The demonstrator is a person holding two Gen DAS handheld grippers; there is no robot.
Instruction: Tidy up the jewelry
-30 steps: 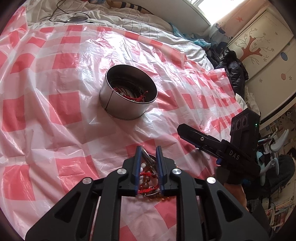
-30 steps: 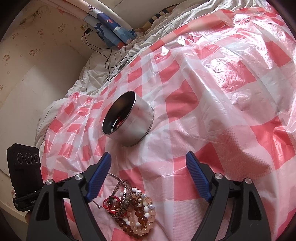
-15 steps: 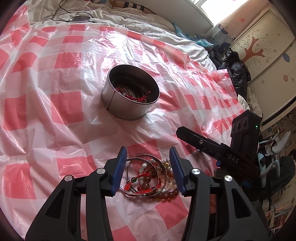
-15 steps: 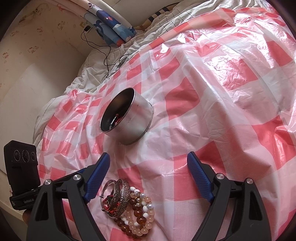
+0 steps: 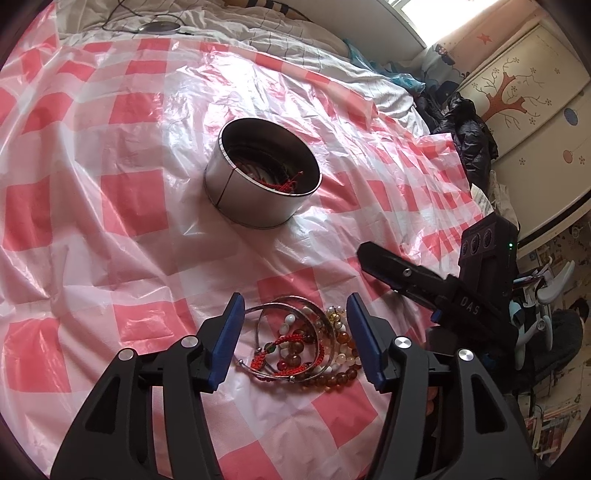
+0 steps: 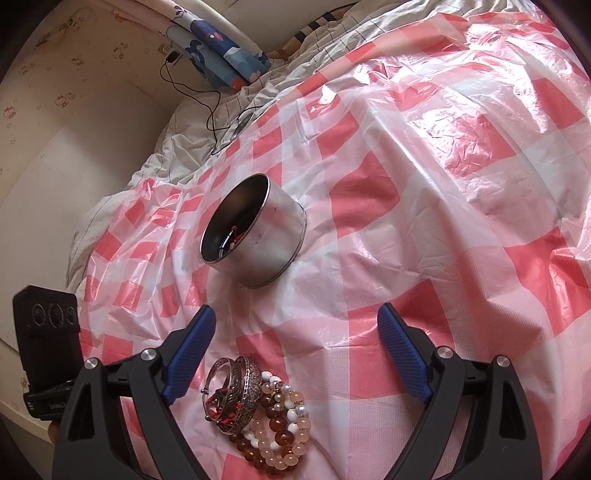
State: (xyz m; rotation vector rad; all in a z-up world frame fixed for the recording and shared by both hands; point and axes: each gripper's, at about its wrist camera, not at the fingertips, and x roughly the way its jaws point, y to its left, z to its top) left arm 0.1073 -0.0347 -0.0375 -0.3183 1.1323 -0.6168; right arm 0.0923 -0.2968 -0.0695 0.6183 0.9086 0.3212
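A pile of bracelets lies on the pink checked plastic sheet: silver bangles, a red cord bracelet and amber and white bead strings. It also shows in the right wrist view. My left gripper is open, its blue pads on either side of the pile, holding nothing. My right gripper is open and empty, just right of the pile. A round metal tin stands further back with a red cord bracelet inside; it also shows in the right wrist view.
The sheet covers a bed with wrinkled white bedding behind. A cable and round charger lie on the bedding. A wardrobe and dark clothes stand at the right.
My left gripper was shut on the red cord bracelet in the pile a second ago. It has opened wide and let go; the bracelets now lie loose between its pads.
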